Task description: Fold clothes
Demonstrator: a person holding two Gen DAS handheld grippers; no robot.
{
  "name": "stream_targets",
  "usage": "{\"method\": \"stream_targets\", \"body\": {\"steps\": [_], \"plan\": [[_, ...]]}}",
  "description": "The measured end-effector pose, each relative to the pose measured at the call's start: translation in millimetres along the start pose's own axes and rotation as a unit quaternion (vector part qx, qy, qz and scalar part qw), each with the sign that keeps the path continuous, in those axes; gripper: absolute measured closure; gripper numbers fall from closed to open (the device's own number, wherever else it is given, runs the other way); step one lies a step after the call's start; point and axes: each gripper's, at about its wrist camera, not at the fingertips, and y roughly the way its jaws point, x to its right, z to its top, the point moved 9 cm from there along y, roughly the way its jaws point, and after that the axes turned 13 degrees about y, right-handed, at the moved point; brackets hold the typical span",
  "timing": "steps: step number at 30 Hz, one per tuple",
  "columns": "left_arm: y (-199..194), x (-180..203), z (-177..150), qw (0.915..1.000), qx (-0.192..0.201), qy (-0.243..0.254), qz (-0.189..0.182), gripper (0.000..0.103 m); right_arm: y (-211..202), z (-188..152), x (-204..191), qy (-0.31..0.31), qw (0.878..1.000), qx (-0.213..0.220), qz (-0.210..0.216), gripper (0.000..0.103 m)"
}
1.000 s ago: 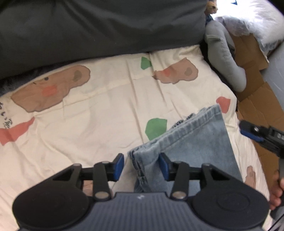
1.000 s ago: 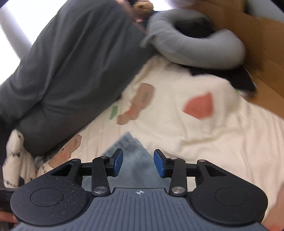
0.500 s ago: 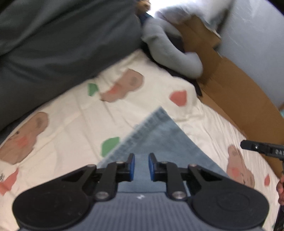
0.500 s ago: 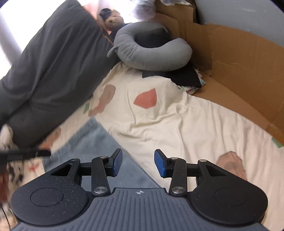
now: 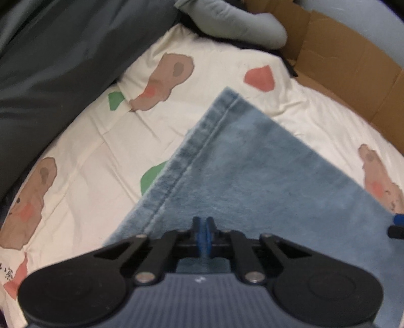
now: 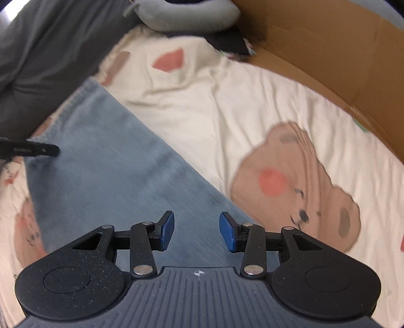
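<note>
Left gripper (image 5: 203, 233) is clenched, blue pads pressed together with a thin fold of the faded light-blue denim jeans (image 5: 252, 171) pinched between them. The stitched hem runs away ahead and to the left of the fingers, and the leg spreads flat to the right across the cream bedsheet printed with brown bears and red and green patches (image 5: 83, 151). Right gripper (image 6: 197, 230) hangs released, jaws apart and nothing pressed between the pads, denim directly beneath and stretching ahead-left; its right pad sits over the leg's edge, with a large brown bear print (image 6: 295, 186) just right of it. Beyond both lie a dark grey duvet (image 5: 58, 63), a grey curved pillow (image 6: 186, 15) and brown cardboard (image 6: 328, 43) at the far right.
</note>
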Motion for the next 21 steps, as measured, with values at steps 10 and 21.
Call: {"method": "stream_targets", "body": {"steps": [10, 21], "plan": [[13.5, -0.7, 3.1, 0.9997, -0.01, 0.021, -0.002, 0.1, 17.5, -19.5, 26.5, -0.025, 0.999, -0.033, -0.027, 0.057], [-35.8, 30.2, -5.3, 0.9971, 0.036, 0.037, -0.055, 0.098, 16.3, -22.4, 30.7, -0.168, 0.979, -0.113, -0.015, 0.058]]}}
